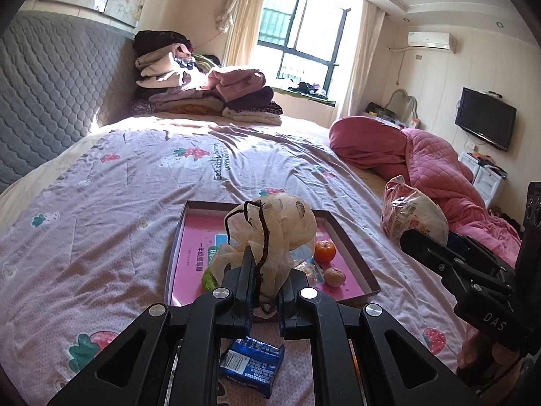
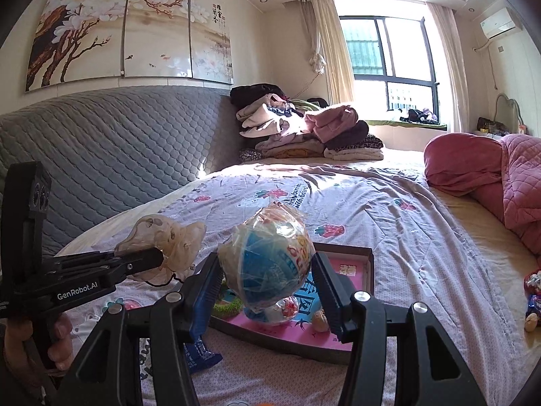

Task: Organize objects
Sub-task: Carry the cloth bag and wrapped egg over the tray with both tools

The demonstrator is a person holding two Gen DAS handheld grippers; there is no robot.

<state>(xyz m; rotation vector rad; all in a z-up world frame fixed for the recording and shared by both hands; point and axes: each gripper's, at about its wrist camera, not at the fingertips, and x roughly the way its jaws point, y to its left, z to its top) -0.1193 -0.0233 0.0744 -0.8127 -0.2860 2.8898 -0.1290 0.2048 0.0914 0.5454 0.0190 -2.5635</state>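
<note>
My left gripper [image 1: 263,264] is shut on a crumpled, translucent beige plastic bag [image 1: 280,223] with a dark cord hanging from it, held above a shallow box tray [image 1: 351,253] with a pink floor. In the tray lie an orange fruit [image 1: 325,250], a small peach-coloured ball [image 1: 334,276] and a green item [image 1: 209,278]. My right gripper [image 2: 267,284] is shut on a round packet wrapped in clear plastic [image 2: 267,260], lifted over the tray [image 2: 355,346]. The left gripper [image 2: 145,260] and its beige bag [image 2: 165,240] show at the left of the right wrist view.
A blue snack packet [image 1: 252,360] lies on the printed bedsheet in front of the tray. Folded clothes [image 1: 203,91] are piled at the far end of the bed, a rolled pink quilt [image 1: 422,159] lies to the right, and small toys [image 2: 534,299] sit at the right edge.
</note>
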